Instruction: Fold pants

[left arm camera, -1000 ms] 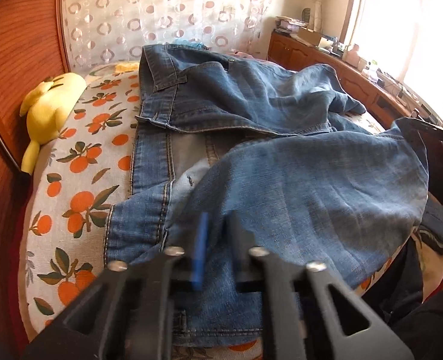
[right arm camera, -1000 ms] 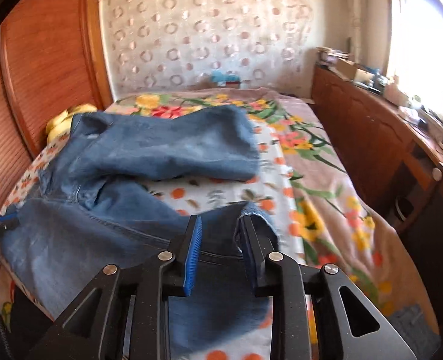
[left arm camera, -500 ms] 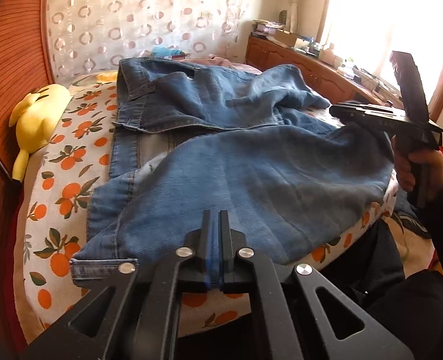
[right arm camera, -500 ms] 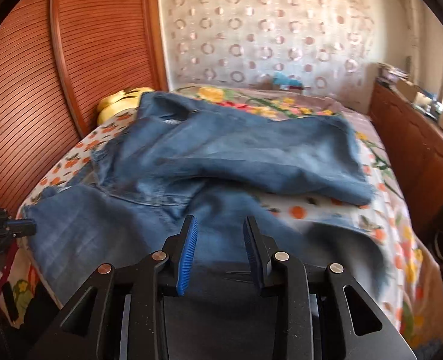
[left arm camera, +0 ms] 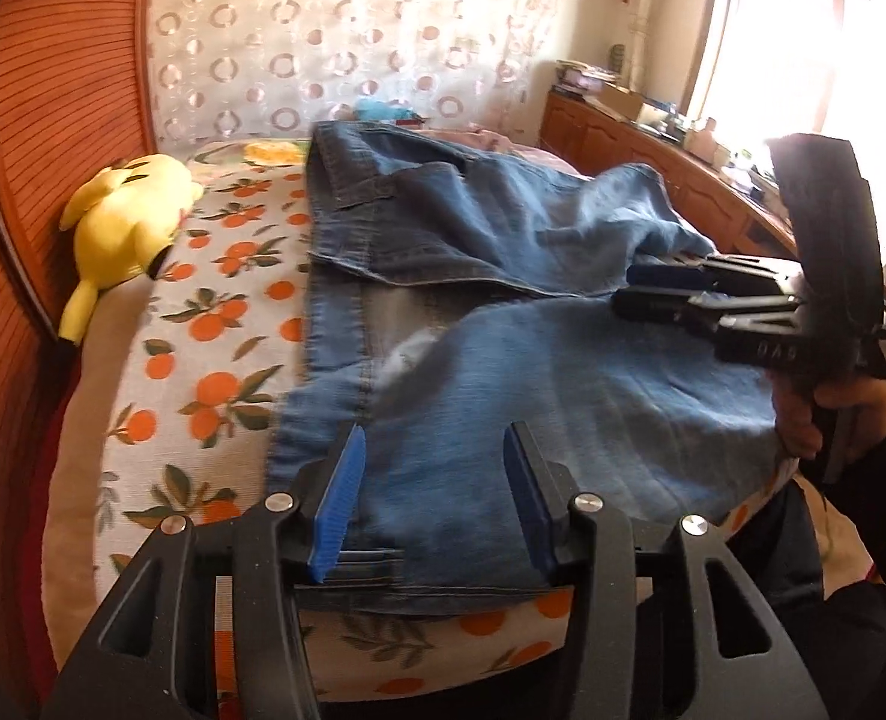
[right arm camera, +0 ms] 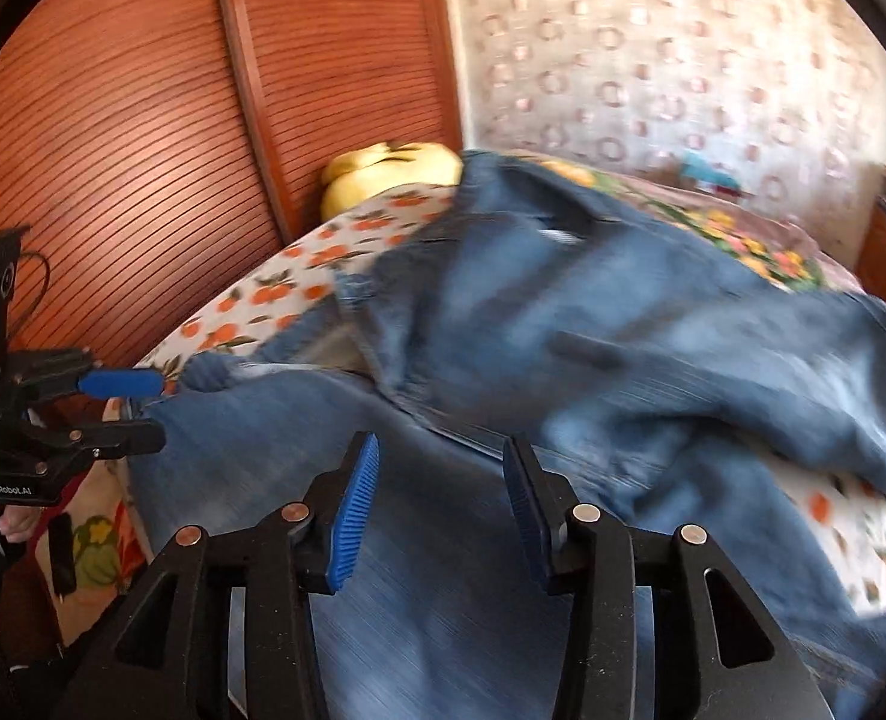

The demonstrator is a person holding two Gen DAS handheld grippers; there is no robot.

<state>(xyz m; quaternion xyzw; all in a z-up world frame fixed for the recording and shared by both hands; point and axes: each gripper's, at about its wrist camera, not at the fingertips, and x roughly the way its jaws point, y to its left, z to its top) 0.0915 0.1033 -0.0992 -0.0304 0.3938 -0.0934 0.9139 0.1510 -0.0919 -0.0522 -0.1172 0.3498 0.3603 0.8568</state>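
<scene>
Blue jeans point(left arm camera: 563, 372) lie spread on the bed, one leg folded across toward the near edge, its hem just below my left gripper point(left arm camera: 434, 450). Its jaws are opening, with denim showing between the blue pads but not pinched. My right gripper point(left arm camera: 629, 288) hovers over the jeans' right side, held by a hand point(left arm camera: 803, 426). In the right wrist view the jeans point(right arm camera: 563, 330) are motion-blurred, and the right gripper point(right arm camera: 440, 450) has its jaws opening above the cloth, gripping nothing. The left gripper point(right arm camera: 143, 411) stands open at the left, beside a denim corner.
A yellow plush toy point(left arm camera: 125, 222) lies at the bed's left side against the slatted wooden wall point(right arm camera: 143, 150). The orange-print bedspread point(left arm camera: 203, 360) shows left of the jeans. A wooden cabinet point(left arm camera: 653, 144) with clutter runs under the bright window on the right.
My left gripper went from shut to open, and the folded leg now lies flat on the bed. My right gripper swung left across the jeans, sank closer to them and widened.
</scene>
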